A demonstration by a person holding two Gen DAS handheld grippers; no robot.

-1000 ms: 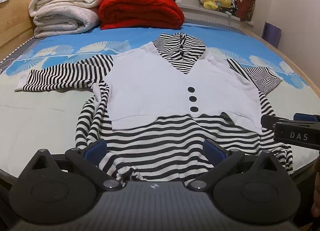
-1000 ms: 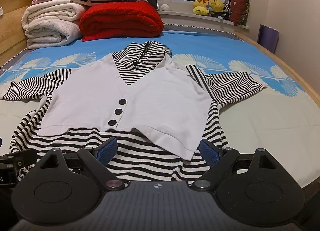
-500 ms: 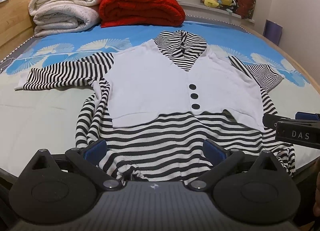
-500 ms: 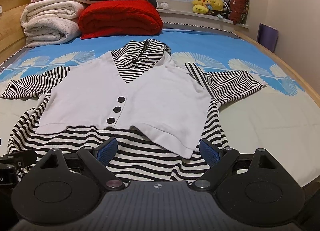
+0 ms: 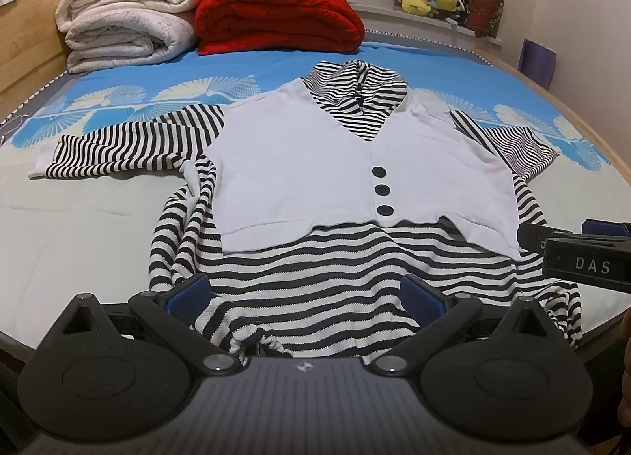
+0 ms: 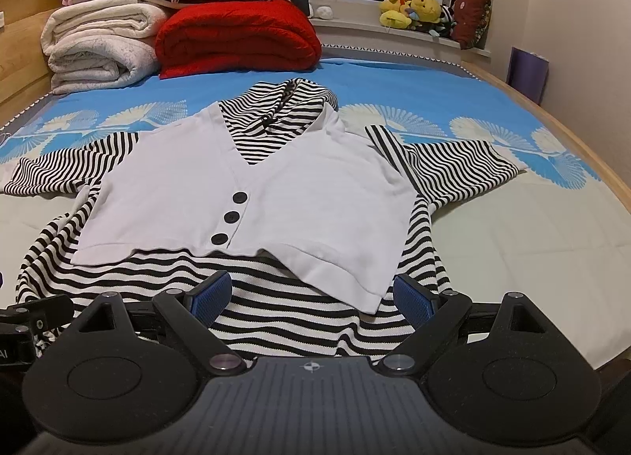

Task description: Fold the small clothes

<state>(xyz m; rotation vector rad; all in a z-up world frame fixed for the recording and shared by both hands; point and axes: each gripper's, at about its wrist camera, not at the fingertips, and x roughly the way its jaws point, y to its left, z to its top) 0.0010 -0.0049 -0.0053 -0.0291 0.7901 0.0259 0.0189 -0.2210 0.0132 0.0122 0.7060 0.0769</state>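
Left wrist view: the left claw (image 5: pixel 303 297) is spread wide over the hem of the striped garment (image 5: pixel 355 269), which lies flat on the bed (image 5: pixel 79 218). Against the earlier frames the clothing sits a touch lower.

Right wrist view: the right claw (image 6: pixel 311 295) is likewise spread at the hem, near the white vest panel (image 6: pixel 256 194); the garment looks slightly nearer than before.

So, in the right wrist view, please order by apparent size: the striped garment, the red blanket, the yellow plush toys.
1. striped garment, largest by far, though it is also nearest the camera.
2. red blanket, farther back.
3. yellow plush toys, smallest, but farthest away, so true size is unsure.
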